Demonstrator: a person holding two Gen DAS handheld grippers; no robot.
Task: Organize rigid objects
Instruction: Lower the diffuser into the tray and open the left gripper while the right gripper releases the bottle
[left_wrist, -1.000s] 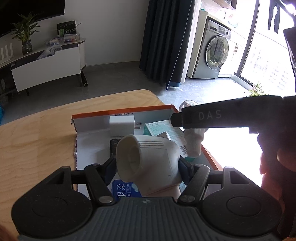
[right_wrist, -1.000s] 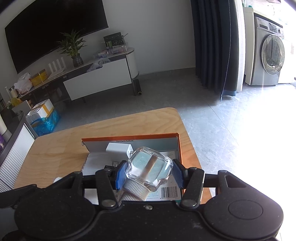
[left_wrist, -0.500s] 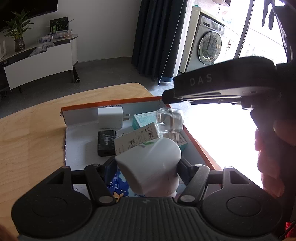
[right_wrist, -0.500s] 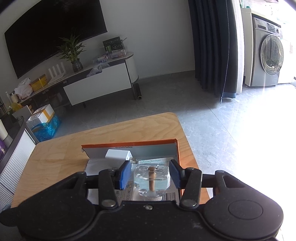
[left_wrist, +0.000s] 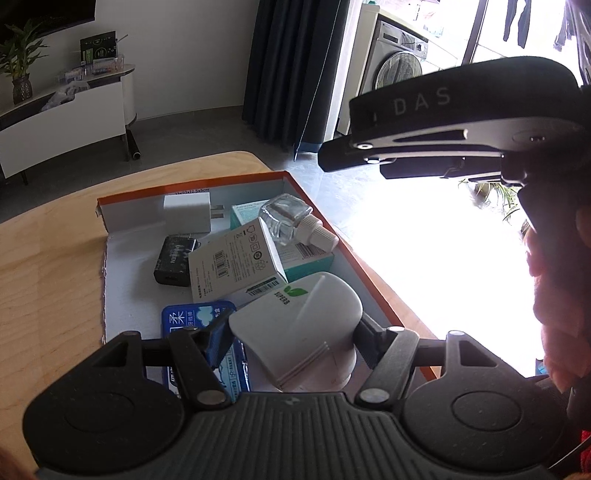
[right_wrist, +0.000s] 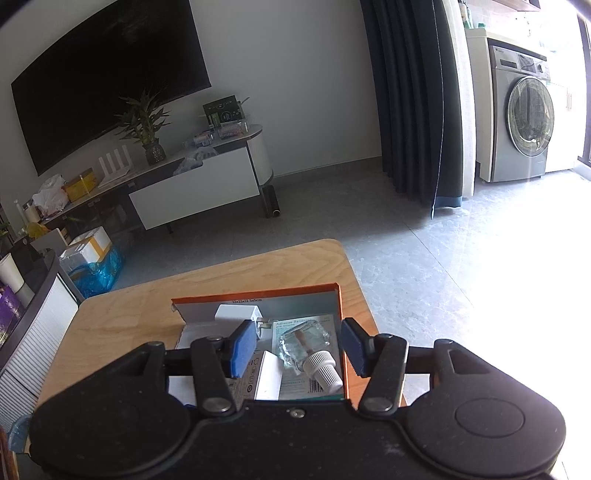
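While the orange-rimmed box (left_wrist: 373, 284) is sitting on the wooden tabletop (left_wrist: 48, 258), everything else is placing itself relative to that box. Going left to right inside it, per left wrist view: a black charger (left_wrist: 173, 260) is lying near the box's left-centre, w/ a white plug adapter (left_wrist: 187, 213) leaning against the box's far wall just behind it. A blue tissue pack (left_wrist: 192, 321) is lying flat at the box's near-left part. A white carton w/ barcodes (left_wrist: 236, 264) is resting tilted in the box's middle, overlapping a teal carton (left_wrist: 312, 264) toward the box's right wall. A clear glass bottle w/ white ribbed cap (left_wrist: 286, 218) is lying on its side on top of the teal carton, cap pointing to the box's right wall.

Left tongs (left_wrist: 291, 334) are pinching a white plastic device w/ green leaf logo (left_wrist: 299, 317), both pads pressing its sides, holding it over the box's near-right corner; can't tell if it's touching the box floor.

Right tongs (right_wrist: 298, 349) are opening, blue pads spread apart w/ nothing between them; in right wrist view they're hovering above the box's right half, the bottle (right_wrist: 306, 341) lying free below the gap. In left wrist view the right tool is showing as a dark bar over the box's right wall.
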